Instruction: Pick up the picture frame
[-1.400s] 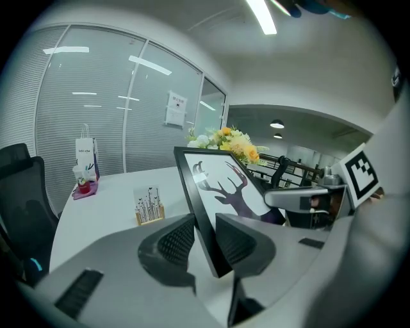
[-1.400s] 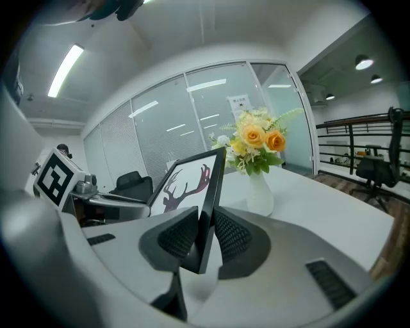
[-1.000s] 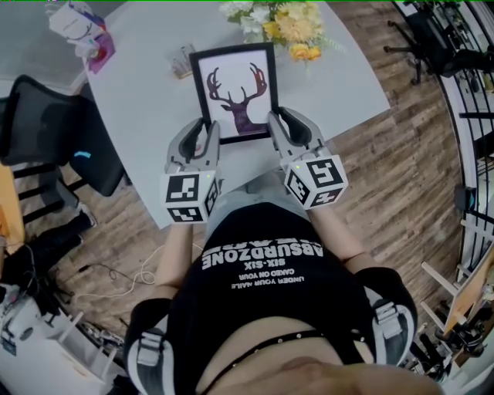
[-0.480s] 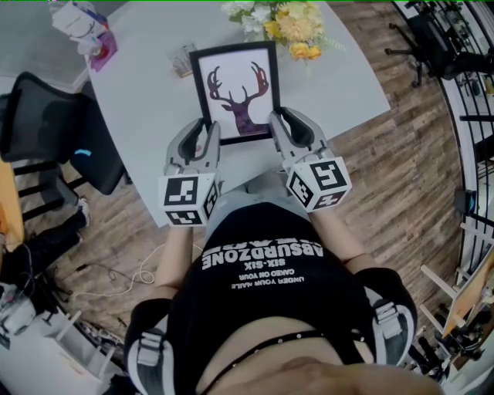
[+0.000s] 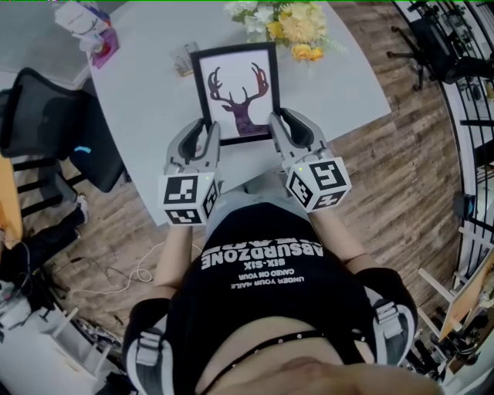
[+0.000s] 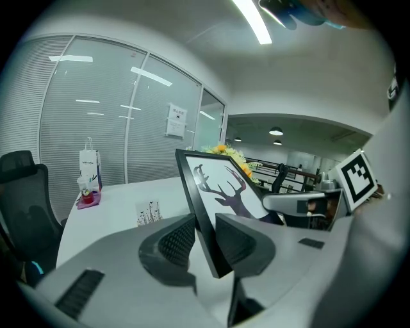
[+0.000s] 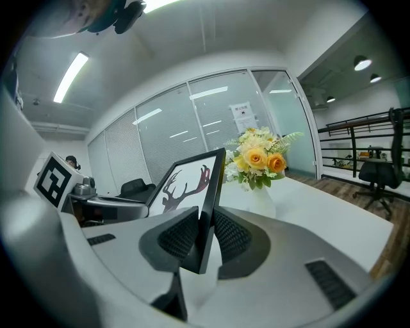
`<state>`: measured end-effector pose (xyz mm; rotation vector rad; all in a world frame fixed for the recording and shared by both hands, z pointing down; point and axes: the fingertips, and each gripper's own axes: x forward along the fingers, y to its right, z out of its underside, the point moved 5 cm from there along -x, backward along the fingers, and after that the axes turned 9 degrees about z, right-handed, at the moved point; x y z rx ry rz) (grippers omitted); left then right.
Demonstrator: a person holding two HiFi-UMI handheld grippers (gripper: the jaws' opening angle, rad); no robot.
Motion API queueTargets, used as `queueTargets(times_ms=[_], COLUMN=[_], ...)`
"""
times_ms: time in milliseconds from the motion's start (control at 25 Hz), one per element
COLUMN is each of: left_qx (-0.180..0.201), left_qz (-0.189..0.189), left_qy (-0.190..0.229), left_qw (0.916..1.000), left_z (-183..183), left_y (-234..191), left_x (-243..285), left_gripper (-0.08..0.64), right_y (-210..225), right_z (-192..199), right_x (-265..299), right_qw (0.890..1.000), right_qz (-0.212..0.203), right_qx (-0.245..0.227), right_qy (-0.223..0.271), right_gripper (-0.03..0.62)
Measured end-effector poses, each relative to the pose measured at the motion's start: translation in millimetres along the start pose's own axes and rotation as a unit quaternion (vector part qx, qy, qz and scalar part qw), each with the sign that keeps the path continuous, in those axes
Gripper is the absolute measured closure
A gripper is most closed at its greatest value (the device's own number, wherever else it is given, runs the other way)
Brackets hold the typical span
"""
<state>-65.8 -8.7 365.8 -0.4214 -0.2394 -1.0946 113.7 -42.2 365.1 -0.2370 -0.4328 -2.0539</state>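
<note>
Picture frame [image 5: 236, 91]: black moulding round a deer-head print; it is over the near half of the tabletop [image 5: 147, 100], lower edge toward the near edge, tipped up so the print faces the person
Left claw [image 5: 207, 129]: closed on the frame's lower left corner, its ribbed pads [image 6: 178, 238] pressing the moulding front and back
Right claw [image 5: 276, 125]: closed the same way on the lower right corner, with the thin edge of the frame pinched between the jaws
Why two grips: judged, a wide flat thing held at one corner would swing and twist — a claw at each lower corner keeps it level and the glass untouched
Contact below: no view shows whether the lower edge rests on the tabletop or hangs clear of it
Flowers [image 5: 289, 23]: a vase of yellow and white blooms at the far edge, just beyond the frame's top right corner — a reason to raise the frame upward, not push it forward
Small card [image 5: 184, 60]: beside the frame's top left corner, apart from it
Step in hand: judged, the grasp is made and the lift is what remains
</note>
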Motion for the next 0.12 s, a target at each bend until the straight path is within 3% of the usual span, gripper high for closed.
queueTargets(times_ms=[120], left_qx=[0.000], left_qz=[-0.002], left_qy=[-0.002], left_qw=[1.0000], left_z=[0.3], left_y=[-1.0], left_x=[0.5], left_gripper=[0.449], right_y=[0.2], right_z=[0.5], right_x=[2.0], right_qw=[1.000], right_qz=[-0.002], right_qx=[0.000], right_qy=[-0.003], right_gripper=[0.502])
